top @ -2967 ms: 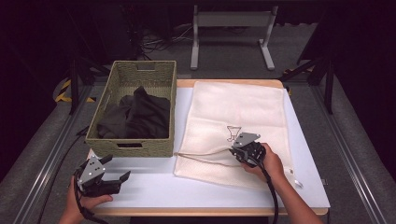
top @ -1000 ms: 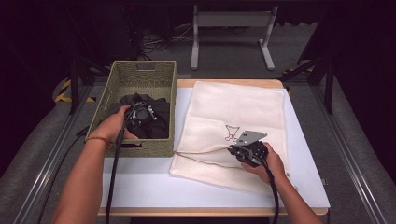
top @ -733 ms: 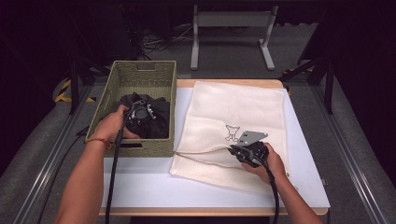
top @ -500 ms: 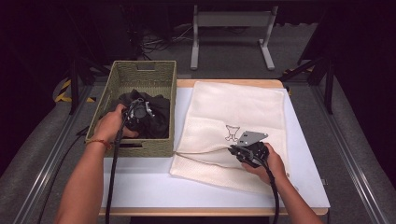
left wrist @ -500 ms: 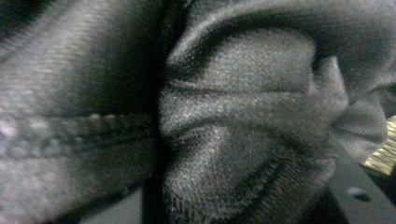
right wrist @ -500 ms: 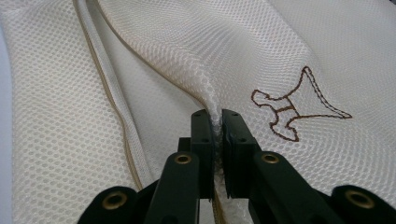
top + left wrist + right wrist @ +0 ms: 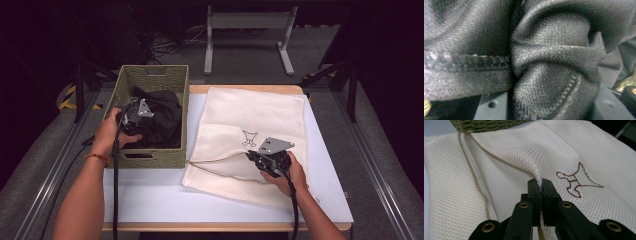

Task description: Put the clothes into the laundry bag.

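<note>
A woven green basket (image 7: 150, 161) holds a black garment (image 7: 165, 117). My left gripper (image 7: 131, 119) is down in the basket at its left side. In the left gripper view the black garment (image 7: 549, 65) is bunched tight right over the jaws, which it hides. A cream mesh bag (image 7: 260, 107) with a small brown embroidered figure (image 7: 249, 137) lies flat to the right of the basket. My right gripper (image 7: 252, 156) is shut on the bag's top layer (image 7: 537, 173) near its mouth, and lifts it into a small peak.
The bag's cream drawstring (image 7: 471, 167) runs along its mouth toward the basket's corner (image 7: 486, 125). Bare white tabletop (image 7: 150, 195) lies in front of the basket and bag. A metal stand (image 7: 247, 30) sits on the floor beyond the table.
My left gripper went from the table's front left into the basket and onto the black garment; in the last second it shifted slightly left. My right gripper kept its hold on the bag.
</note>
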Available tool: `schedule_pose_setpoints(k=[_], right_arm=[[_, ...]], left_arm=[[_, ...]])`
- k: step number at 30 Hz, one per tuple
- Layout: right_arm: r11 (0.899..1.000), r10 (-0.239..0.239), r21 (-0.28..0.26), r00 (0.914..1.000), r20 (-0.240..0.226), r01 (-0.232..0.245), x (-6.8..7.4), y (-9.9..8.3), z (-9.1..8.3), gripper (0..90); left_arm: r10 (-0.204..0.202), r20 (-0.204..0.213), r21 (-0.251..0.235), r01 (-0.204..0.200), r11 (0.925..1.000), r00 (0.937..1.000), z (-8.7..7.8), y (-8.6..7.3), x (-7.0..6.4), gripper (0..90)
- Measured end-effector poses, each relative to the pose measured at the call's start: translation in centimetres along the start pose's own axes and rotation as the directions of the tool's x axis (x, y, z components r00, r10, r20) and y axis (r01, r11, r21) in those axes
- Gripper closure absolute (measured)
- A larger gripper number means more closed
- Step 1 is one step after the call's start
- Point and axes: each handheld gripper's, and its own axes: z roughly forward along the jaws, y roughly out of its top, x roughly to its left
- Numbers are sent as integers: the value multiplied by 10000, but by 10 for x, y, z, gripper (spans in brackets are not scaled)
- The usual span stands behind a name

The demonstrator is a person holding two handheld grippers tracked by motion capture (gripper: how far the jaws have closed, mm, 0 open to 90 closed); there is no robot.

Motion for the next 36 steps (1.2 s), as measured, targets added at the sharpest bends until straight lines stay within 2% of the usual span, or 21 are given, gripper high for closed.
schedule_pose_setpoints(k=[2, 3, 4, 5, 6, 7, 8, 9, 10, 11, 14, 15, 16, 18, 22, 25, 29, 30, 33, 34, 36], right_arm=[[9999, 38, -101, 10000, 52, -38, 0, 1, -1, 865], [9999, 38, -101, 10000, 52, -38, 0, 1, -1, 865], [9999, 12, -135, 10000, 78, -11, 0, 1, -2, 865], [9999, 5, -138, 10000, 72, -4, 0, 1, -2, 865], [9999, 30, -150, 10000, 58, -29, 0, 1, -2, 865], [9999, 30, -150, 10000, 58, -29, 0, 1, -2, 865], [9998, 64, -196, 10000, 73, -62, -1, 1, -2, 865], [9998, 51, -186, 10000, 64, -50, -1, 1, -2, 865], [9998, 42, -179, 10000, 71, -41, 0, 1, -2, 866], [9998, 42, -179, 10000, 71, -41, 0, 1, -2, 866], [9997, 86, -213, 9999, 84, -84, -1, 1, -3, 866], [9997, 86, -213, 9999, 84, -84, -1, 1, -3, 866], [9997, 87, -218, 9999, 108, -85, -1, 1, -3, 866], [9996, 90, -273, 9999, 142, -86, -1, 1, -3, 867], [9994, 157, -304, 9997, 174, -151, -2, 1, -4, 867], [9992, 173, -370, 9996, 238, -164, -3, 2, -5, 868], [9988, 227, -450, 9994, 273, -215, -4, 3, -6, 869], [9987, 249, -457, 9993, 261, -237, -4, 4, -6, 869], [9982, 291, -525, 9992, 277, -276, -6, 4, -7, 870], [9981, 300, -540, 9992, 276, -284, -6, 4, -8, 870], [9979, 326, -575, 9991, 281, -309, -6, 4, -8, 870]], left_arm=[[-239, 74, -666, 243, 9975, 9997, -8, -6, 0, 631], [-239, 74, -666, 243, 9975, 9997, -8, -6, 0, 632], [-463, 197, -1303, 485, 9903, 9987, -16, -12, 1, 632], [-615, 228, -1614, 643, 9848, 9978, -20, -15, 2, 632], [-751, 250, -1901, 785, 9786, 9969, -23, -17, 3, 632], [-751, 250, -1901, 785, 9786, 9969, -23, -17, 3, 633], [-895, 258, -2215, 930, 9707, 9957, -28, -19, 3, 633], [-1047, 420, -2645, 1121, 9578, 9936, -35, -22, 4, 633], [-1069, 499, -2821, 1167, 9523, 9930, -37, -24, 5, 633], [-1069, 499, -2821, 1167, 9523, 9930, -37, -24, 5, 633], [-1046, 570, -3555, 1181, 9272, 9929, -52, -28, 2, 634], [-1046, 570, -3555, 1181, 9272, 9929, -52, -28, 2, 633], [-1027, 595, -3765, 1176, 9189, 9929, -58, -28, -2, 633], [-945, 474, -4034, 1056, 9089, 9944, -65, -28, -6, 633], [-884, 569, -4627, 1048, 8803, 9945, -81, -29, -15, 633], [-654, 723, -5018, 929, 8600, 9952, -101, -27, -23, 634], [-484, 704, -5146, 778, 8539, 9963, -117, -24, -31, 634], [-395, 813, -5231, 763, 8489, 9959, -122, -22, -33, 634], [-417, 1094, -5545, 958, 8266, 9931, -135, -20, -38, 634], [-477, 1257, -5683, 1113, 8152, 9909, -141, -20, -41, 635], [-399, 1361, -5810, 1123, 8061, 9899, -145, -19, -47, 634]])
